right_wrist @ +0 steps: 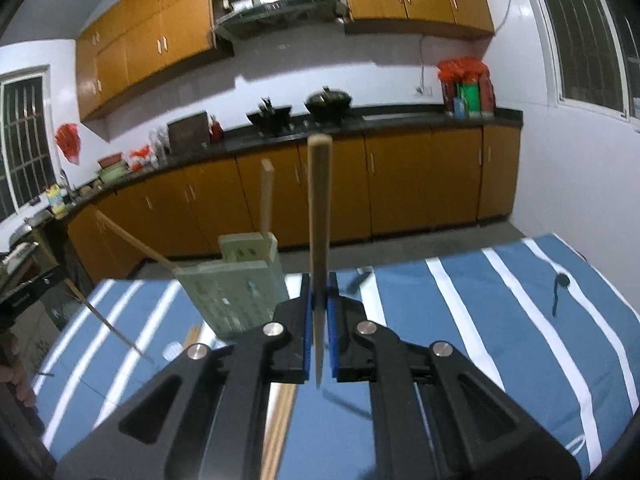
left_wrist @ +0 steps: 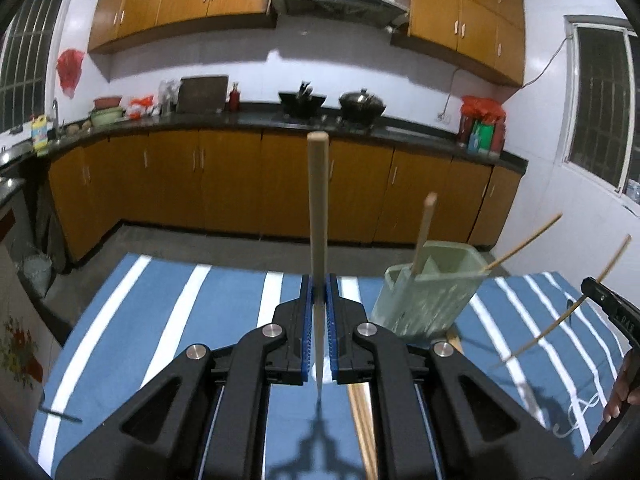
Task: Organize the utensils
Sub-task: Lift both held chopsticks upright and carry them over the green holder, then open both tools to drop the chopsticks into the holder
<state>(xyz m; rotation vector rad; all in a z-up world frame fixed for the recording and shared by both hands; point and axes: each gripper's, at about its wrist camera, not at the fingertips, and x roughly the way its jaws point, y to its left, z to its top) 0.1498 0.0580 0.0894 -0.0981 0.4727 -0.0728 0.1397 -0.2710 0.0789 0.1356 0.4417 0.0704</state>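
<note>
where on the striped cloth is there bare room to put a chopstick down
Free: the striped cloth right of the right gripper, short of the dark utensil near its far edge. Crowded: around the green holder and the loose chopsticks lying in front of it.

Green holder (left_wrist: 430, 294) tilted on cloth w/ chopsticks; two more chopsticks (left_wrist: 319, 216) held upright.

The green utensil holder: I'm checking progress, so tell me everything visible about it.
The green utensil holder is a pale green, plastic-looking rectangular caddy with an inner divider and perforated walls. It appears tilted on the blue striped cloth. A flat wooden stick and a thin chopstick stand in it. Neither hand-held gripper touches it.
</note>
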